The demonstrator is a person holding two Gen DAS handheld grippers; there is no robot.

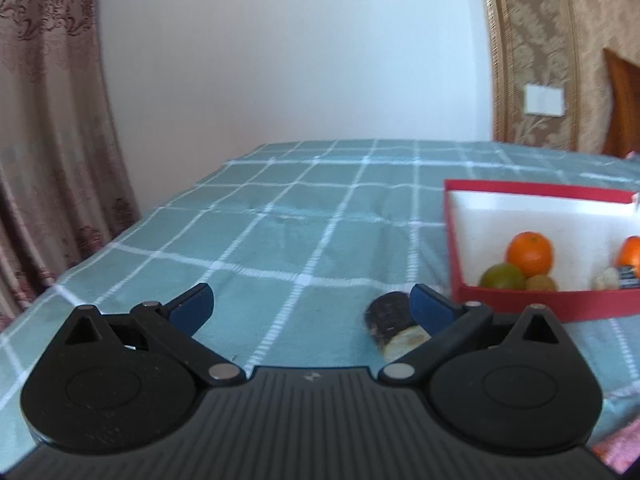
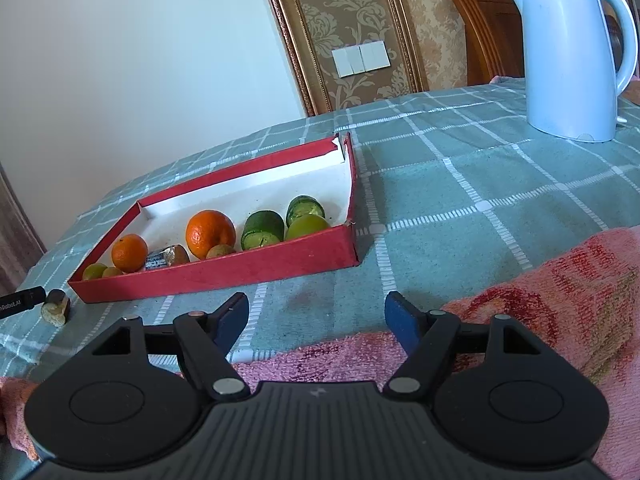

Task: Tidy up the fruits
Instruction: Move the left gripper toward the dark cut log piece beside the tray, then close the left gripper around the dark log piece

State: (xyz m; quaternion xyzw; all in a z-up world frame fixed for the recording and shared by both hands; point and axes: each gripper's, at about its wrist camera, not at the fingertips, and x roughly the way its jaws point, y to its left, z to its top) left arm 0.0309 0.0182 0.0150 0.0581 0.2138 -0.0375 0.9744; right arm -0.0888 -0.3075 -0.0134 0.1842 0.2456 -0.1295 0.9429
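You are holding the left gripper [image 1: 311, 307] low over the desk [image 1: 280, 236], jaws spread wide — nothing between them. A dark-skinned cut piece [image 1: 394, 326] is lying on the checked cloth just beside the right-hand jaw, outside the red box [image 2: 256, 268]. The box is holding two oranges [image 2: 211, 233], green fruits and cucumber sections [image 2: 263, 230]. You are keeping the right gripper [image 2: 316, 322] spread too, hovering above a pink towel [image 2: 540, 312] — a white kettle [image 2: 568, 48] is standing well beyond.
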